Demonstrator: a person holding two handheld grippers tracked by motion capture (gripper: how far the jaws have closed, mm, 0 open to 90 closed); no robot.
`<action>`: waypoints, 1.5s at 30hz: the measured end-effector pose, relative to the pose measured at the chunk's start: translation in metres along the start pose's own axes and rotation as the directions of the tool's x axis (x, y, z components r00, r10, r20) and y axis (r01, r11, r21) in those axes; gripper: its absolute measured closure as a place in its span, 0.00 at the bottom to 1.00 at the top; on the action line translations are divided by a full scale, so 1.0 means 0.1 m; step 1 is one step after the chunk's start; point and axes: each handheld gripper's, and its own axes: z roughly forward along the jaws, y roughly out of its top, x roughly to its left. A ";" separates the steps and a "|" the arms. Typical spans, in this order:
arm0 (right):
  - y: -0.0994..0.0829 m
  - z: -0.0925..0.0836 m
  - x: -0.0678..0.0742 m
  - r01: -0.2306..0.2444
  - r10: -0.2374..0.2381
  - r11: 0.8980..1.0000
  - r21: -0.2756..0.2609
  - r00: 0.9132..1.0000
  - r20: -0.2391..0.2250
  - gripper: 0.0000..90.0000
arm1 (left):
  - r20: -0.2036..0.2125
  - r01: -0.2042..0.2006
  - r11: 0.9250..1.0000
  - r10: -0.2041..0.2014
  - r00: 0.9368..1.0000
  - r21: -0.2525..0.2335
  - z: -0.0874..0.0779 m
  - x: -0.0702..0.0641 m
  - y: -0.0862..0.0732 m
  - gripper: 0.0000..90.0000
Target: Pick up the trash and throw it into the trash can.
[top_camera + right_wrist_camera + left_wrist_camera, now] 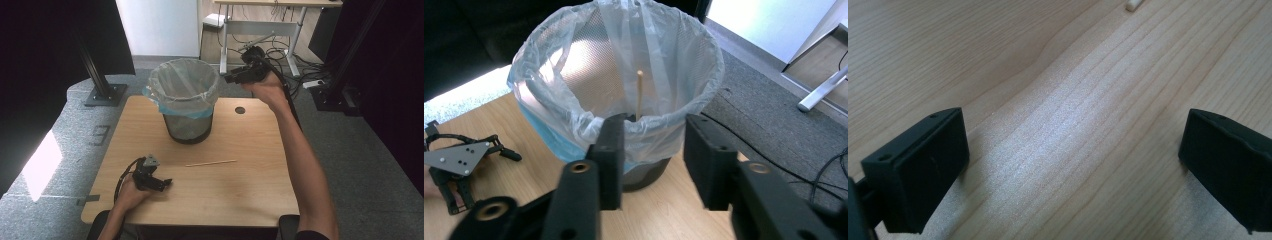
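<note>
Your left tool (162, 183) rests on the table (240, 190) in the high view, a wooden stick (210, 162) lying just beyond it; your right tool (231, 77) hangs beside the bin (185, 95) rim. Along the left tool (1073, 150), jaws stand wide apart over bare wood. Along the right tool (651, 155), jaws gape empty, a second stick (639, 95) upright inside the bin (574, 120) ahead.

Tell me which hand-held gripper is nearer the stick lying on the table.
Left. The left hand-held gripper rests on the table just short of the stick, jaws open. The right hand-held gripper is up beside the bin rim, farther off.
</note>
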 end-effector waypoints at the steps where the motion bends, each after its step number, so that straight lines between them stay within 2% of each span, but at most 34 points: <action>1: 0.00 0.00 0.00 0.000 0.000 1.000 0.000 1.000 0.000 0.61 | 0.000 0.000 1.000 0.000 1.000 0.000 0.00 0.00 0.00 0.00; 4: -0.03 -0.06 -0.01 -0.004 0.004 1.000 -0.008 1.000 0.010 0.56 | 0.000 -0.001 1.000 0.001 1.000 0.000 0.00 0.00 0.00 0.00; 6: -0.11 -0.12 -0.01 0.002 -0.002 1.000 -0.022 1.000 0.005 0.49 | 0.000 0.000 1.000 0.000 1.000 0.000 0.00 0.00 0.00 0.00; 8: -0.15 -0.13 -0.01 0.006 -0.006 1.000 -0.025 1.000 0.001 0.46 | 0.000 0.000 1.000 0.000 1.000 0.000 0.00 0.00 0.00 0.00; 9: -0.25 -0.14 0.00 0.015 -0.014 0.999 -0.032 1.000 0.005 0.40 | 0.000 0.000 1.000 0.000 1.000 0.000 0.00 0.00 0.00 0.00; 10: -0.25 -0.14 0.00 0.015 -0.014 0.999 -0.032 1.000 0.005 0.40 | 0.000 0.000 1.000 0.000 1.000 0.000 0.00 0.00 0.00 0.00; 12: -0.42 -0.13 -0.01 -0.001 0.001 0.999 -0.046 1.000 0.000 0.36 | 0.000 0.000 1.000 0.000 1.000 0.000 0.00 0.00 0.00 0.00; 13: -0.42 -0.13 -0.01 -0.001 0.001 0.999 -0.046 1.000 0.000 0.36 | 0.000 0.000 1.000 0.000 1.000 0.000 0.00 0.00 0.00 0.00; 14: -0.55 -0.11 -0.02 -0.002 0.002 0.999 -0.051 1.000 0.000 0.32 | 0.000 0.000 1.000 0.000 1.000 0.001 0.00 0.00 0.00 0.00; 15: -0.55 -0.11 -0.02 -0.002 0.002 0.999 -0.051 1.000 0.000 0.32 | 0.000 0.000 1.000 0.000 1.000 0.000 0.00 0.00 0.00 0.00; 18: -0.79 -0.03 0.00 0.005 -0.005 0.999 -0.037 1.000 -0.001 0.26 | 0.000 0.001 1.000 -0.001 1.000 0.000 0.00 0.00 0.00 0.00; 19: -0.79 -0.03 0.00 0.005 -0.005 0.999 -0.037 1.000 -0.001 0.26 | -0.002 -0.001 1.000 0.001 1.000 0.001 0.00 0.00 0.00 0.00; 22: -0.97 0.06 0.00 -0.004 0.004 0.999 -0.036 1.000 -0.008 0.21 | -0.002 0.000 1.000 0.000 1.000 0.000 0.00 0.00 0.00 0.00; 24: -1.19 0.17 0.01 -0.005 0.005 0.999 -0.034 1.000 0.001 0.18 | -0.002 0.000 1.000 0.000 1.000 0.000 0.00 0.00 0.00 0.00; 26: -1.24 0.19 0.01 -0.005 0.005 0.999 -0.034 1.000 -0.002 0.17 | -0.002 0.000 1.000 0.000 1.000 0.000 0.00 0.00 0.00 0.00; 27: -1.31 0.23 0.02 -0.004 0.003 1.000 -0.028 1.000 -0.010 0.16 | -0.002 0.000 1.000 0.000 1.000 0.000 0.00 0.00 0.00 0.00; 28: -1.47 0.33 0.03 0.002 -0.003 1.000 -0.022 1.000 -0.026 0.15 | -0.002 0.000 1.000 0.000 1.000 0.001 0.00 0.00 0.00 0.00; 30: -1.52 0.36 0.04 0.003 -0.004 1.000 -0.020 0.999 -0.032 0.14 | -0.002 0.001 1.000 -0.001 1.000 0.001 0.00 0.00 0.00 0.00; 34: -1.87 0.60 0.08 0.011 -0.011 1.000 -0.001 0.997 -0.082 0.11 | -0.002 0.003 1.000 -0.003 1.000 -0.002 0.00 0.00 0.00 0.00; 35: -1.87 0.60 0.08 0.011 -0.011 1.000 -0.001 0.997 -0.082 0.11 | -0.003 0.001 1.000 -0.001 1.000 -0.001 0.00 0.00 0.00 0.00; 41: -2.24 0.89 0.17 -0.005 0.012 0.998 0.058 0.994 -0.110 0.11 | -0.001 0.004 1.000 -0.004 1.000 -0.001 0.00 0.00 0.00 0.00; 43: -2.37 1.02 0.21 0.005 0.003 0.998 0.069 0.993 -0.119 0.15 | -0.001 0.004 1.000 -0.004 1.000 -0.001 0.00 0.00 0.00 0.00; 44: -2.37 1.02 0.21 0.005 0.003 0.998 0.069 0.993 -0.119 0.15 | -0.001 0.004 1.000 -0.004 1.000 -0.001 0.00 0.00 0.00 0.00; 45: -2.43 1.09 0.23 0.013 -0.003 0.997 0.077 0.992 -0.127 0.20 | -0.001 0.004 1.000 -0.004 1.000 -0.001 0.00 0.00 0.00 0.00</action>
